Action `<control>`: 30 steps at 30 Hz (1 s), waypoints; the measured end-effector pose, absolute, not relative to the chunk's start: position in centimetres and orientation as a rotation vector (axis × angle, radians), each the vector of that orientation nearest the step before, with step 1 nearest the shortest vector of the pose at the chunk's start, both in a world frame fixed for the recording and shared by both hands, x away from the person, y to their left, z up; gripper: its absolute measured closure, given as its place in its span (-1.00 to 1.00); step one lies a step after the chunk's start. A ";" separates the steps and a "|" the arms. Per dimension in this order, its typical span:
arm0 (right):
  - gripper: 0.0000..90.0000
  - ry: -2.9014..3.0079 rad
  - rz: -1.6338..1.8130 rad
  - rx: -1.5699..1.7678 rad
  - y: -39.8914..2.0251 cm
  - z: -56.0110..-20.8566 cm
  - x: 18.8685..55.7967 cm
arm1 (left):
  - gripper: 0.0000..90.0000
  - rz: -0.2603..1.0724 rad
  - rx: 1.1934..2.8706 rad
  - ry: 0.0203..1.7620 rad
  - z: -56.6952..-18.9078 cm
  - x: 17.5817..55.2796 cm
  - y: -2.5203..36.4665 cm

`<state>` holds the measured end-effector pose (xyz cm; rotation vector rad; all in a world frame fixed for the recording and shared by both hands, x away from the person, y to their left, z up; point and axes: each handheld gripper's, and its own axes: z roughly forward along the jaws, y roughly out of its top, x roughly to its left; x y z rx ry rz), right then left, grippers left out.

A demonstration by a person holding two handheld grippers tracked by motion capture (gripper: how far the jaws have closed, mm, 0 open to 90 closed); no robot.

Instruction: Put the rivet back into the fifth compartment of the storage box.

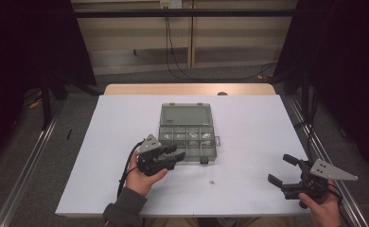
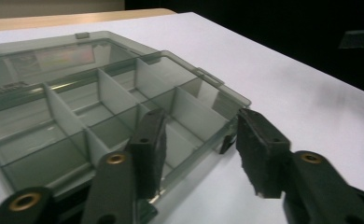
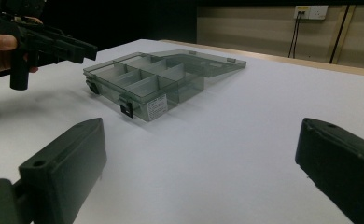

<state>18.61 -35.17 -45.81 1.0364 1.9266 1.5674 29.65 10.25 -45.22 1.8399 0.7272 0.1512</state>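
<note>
- Compartment box (image 1: 188,139) of smoky clear plastic lies open near the middle of the white desk (image 1: 249,137) in the high view, its lid (image 1: 186,115) folded flat toward the far edge and its divided tray toward the person
- Small pale bits show in the tray's compartments, too small to name; a tiny loose piece (image 1: 212,181) lies on the desk between the box and the near edge
- The left gripper (image 1: 175,152) sits at the box's near left corner, held in the left hand (image 1: 142,177), tips over the tray's rim; the right gripper (image 1: 283,169) is well apart, by the desk's near right corner, in the right hand (image 1: 325,208)
- In the left gripper view, the left gripper (image 2: 203,149) has its jaws partway apart with nothing pressed between the pads: one finger (image 2: 147,151) hangs over a near compartment, the other (image 2: 260,149) just outside the tray's corner, so the wall of the compartment box (image 2: 105,102) stands between them
- In the right gripper view, the right gripper (image 3: 199,172) stands with jaws wide and only bare desk (image 3: 245,130) between them
- Farther off there, the compartment box (image 3: 152,81) lies open with two dark latches on its side wall, and the left gripper (image 3: 77,49) hovers just above its left end
</note>
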 end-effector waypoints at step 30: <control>-0.95 1.932 1.566 1.036 -35.1 -45.9 18.6 | -0.67 0.043 1.949 0.506 -46.7 27.5 4.2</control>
